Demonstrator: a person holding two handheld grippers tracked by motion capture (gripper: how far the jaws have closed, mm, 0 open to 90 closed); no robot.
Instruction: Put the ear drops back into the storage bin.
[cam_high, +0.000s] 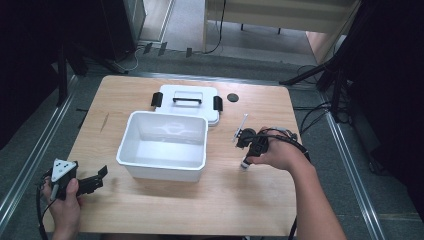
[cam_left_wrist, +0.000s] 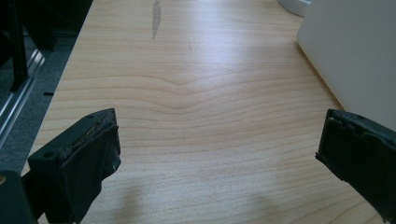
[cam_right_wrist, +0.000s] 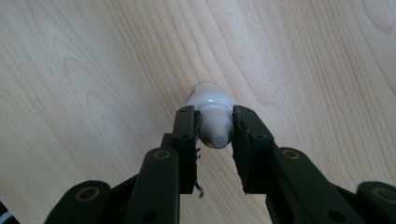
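At the desk's (cam_high: 150, 210) right side, the right gripper (cam_right_wrist: 215, 133) points straight down, its jaws clamped on the grey cap of a small white bottle (cam_right_wrist: 211, 105) standing upright on the wood, the cap pinched between both pads. Near the front left corner, the left gripper (cam_left_wrist: 217, 154) rests with jaws spread wide, nothing between them, beside the white bin (cam_high: 162, 145).

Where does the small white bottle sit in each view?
High view: the small white bottle stands right of the white bin, under the right tongs.
Right gripper view: centre, its cap pinched between the black jaws.
Left gripper view: I cannot find it; the open left tongs face bare wood.
Shared landmark: the light wooden tabletop.
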